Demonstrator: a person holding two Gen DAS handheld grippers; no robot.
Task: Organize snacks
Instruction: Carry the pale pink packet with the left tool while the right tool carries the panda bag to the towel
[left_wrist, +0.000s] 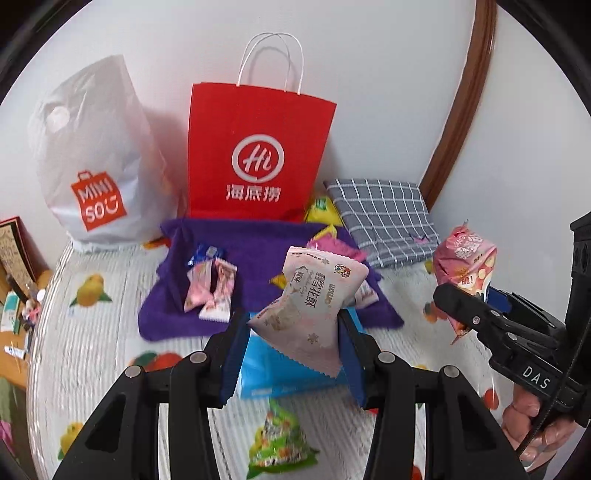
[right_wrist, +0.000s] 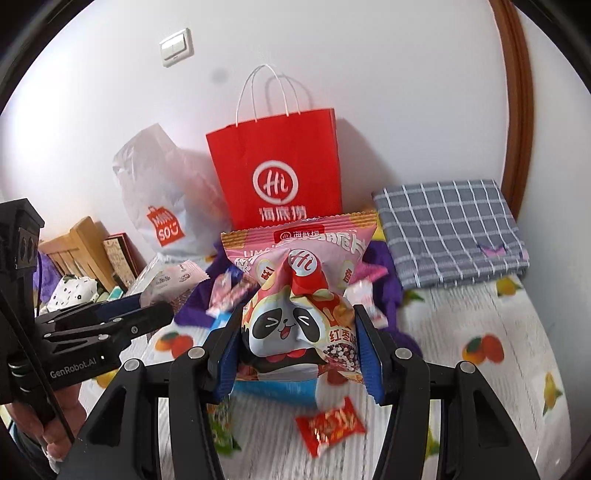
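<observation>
My left gripper (left_wrist: 291, 354) is shut on a pale pink snowflake-pastry packet (left_wrist: 310, 306) and holds it above the table. It also shows in the right wrist view (right_wrist: 173, 284). My right gripper (right_wrist: 299, 354) is shut on a pink panda crisps packet (right_wrist: 299, 299), lifted in the air; in the left wrist view this packet (left_wrist: 465, 266) is at the right. Several small snacks (left_wrist: 214, 288) lie on a purple cloth (left_wrist: 255, 240). A red paper bag (left_wrist: 258, 147) and a white MINISO bag (left_wrist: 96, 155) stand against the wall.
A folded grey checked cloth (left_wrist: 384, 218) lies at the back right. A blue packet (left_wrist: 280, 373), a green packet (left_wrist: 280, 443) and a red candy (right_wrist: 328, 424) lie on the fruit-print tablecloth (left_wrist: 96, 332). A wooden chair and clutter (right_wrist: 74, 254) are at the left.
</observation>
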